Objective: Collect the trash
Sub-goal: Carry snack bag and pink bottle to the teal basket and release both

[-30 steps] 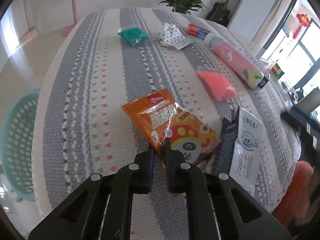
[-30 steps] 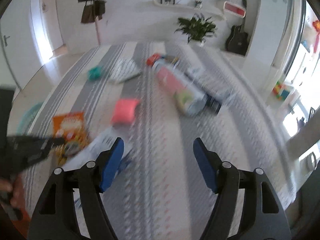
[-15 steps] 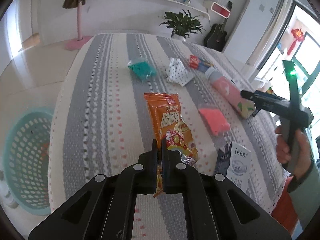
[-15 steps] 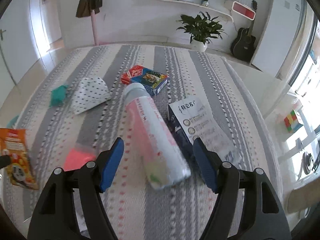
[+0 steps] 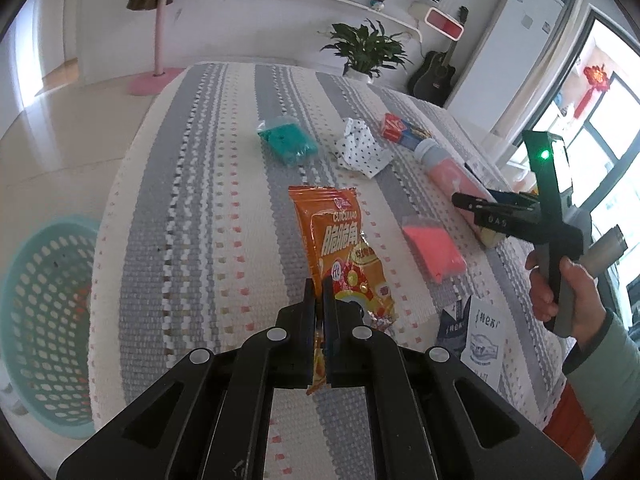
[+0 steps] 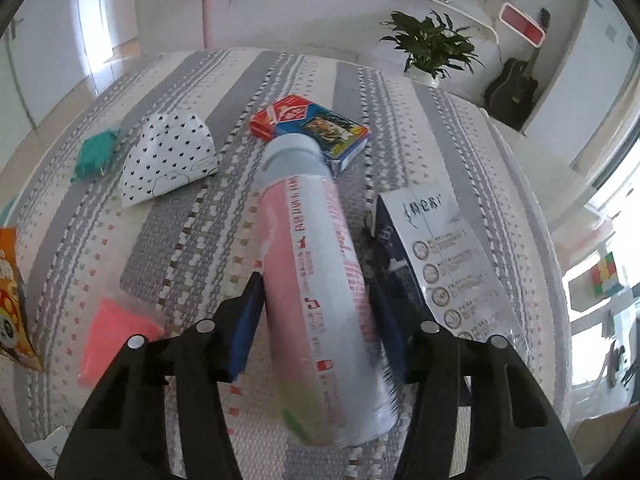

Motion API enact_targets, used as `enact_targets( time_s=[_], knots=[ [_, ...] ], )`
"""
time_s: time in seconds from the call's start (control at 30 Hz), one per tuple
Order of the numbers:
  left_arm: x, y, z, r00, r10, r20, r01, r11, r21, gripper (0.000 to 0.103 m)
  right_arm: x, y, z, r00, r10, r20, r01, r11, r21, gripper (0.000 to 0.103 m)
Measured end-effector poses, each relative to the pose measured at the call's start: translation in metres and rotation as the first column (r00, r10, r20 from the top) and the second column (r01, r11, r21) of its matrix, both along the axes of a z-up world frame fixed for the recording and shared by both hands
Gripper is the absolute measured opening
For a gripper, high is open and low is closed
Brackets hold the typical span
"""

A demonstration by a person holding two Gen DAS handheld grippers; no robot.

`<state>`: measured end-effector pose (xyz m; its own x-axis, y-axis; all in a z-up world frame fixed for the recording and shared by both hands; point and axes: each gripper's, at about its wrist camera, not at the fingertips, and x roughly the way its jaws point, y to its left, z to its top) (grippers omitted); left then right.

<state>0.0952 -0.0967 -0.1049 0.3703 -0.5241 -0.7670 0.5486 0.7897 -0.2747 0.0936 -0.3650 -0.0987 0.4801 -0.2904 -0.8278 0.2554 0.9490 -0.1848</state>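
An orange snack bag [image 5: 344, 248] is held upright above the striped cloth, while a pink tube [image 6: 320, 280] is laid lengthwise beside a white carton [image 6: 444, 256].

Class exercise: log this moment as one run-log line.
left gripper: shut on snack bag | right gripper: open, straddling pink bottle | basket: beside table

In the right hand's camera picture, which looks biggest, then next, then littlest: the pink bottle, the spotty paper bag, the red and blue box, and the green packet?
1. Pink bottle, though it sits nearest the camera, which inflates it.
2. Spotty paper bag.
3. Red and blue box, close to the bag in size and farther back, so that order is unsure.
4. Green packet.
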Motion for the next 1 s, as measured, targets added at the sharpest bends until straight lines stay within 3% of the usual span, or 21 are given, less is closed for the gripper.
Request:
enact_targets(
  time_s=[0.1,0.17,0.3,0.47,0.6,0.77,0.9,1.0],
  knots=[
    [0.002,0.008,0.005,1.0,0.017,0.006,-0.017,1.0,-0.017,0.001,0.003,0.002,0.001,1.0,-0.013,-0.002,0.013,0.999,0.03,0.048],
    [0.004,0.015,0.01,1.0,0.029,0.013,-0.028,0.999,-0.032,0.001,0.001,0.003,0.008,0.999,-0.027,0.025,0.024,0.995,0.094,0.047],
    [0.009,0.041,0.022,0.998,0.061,0.03,-0.059,0.996,-0.065,0.001,-0.005,0.016,0.034,0.995,-0.029,0.092,0.018,0.992,0.122,0.046],
    [0.021,0.094,0.03,0.988,0.149,0.025,-0.145,0.983,-0.112,0.002,-0.009,0.061,0.082,0.983,0.046,0.177,-0.066,0.992,0.109,0.046],
    [0.028,0.141,0.037,0.97,0.244,0.014,-0.238,0.958,-0.161,0.001,-0.007,0.113,0.115,0.963,0.132,0.236,-0.163,0.98,0.117,0.046],
    [0.037,0.196,0.041,0.931,0.366,-0.01,-0.361,0.913,-0.189,0.002,0.0,0.192,0.139,0.921,0.252,0.297,-0.304,0.942,0.144,0.046],
    [0.045,0.225,0.036,0.884,0.468,-0.02,-0.467,0.876,-0.119,0.001,0.015,0.26,0.135,0.893,0.336,0.301,-0.402,0.895,0.194,0.046],
    [0.05,0.243,0.028,0.85,0.525,-0.049,-0.527,0.846,-0.083,0.002,0.029,0.301,0.118,0.889,0.368,0.273,-0.433,0.87,0.238,0.046]
  ],
)
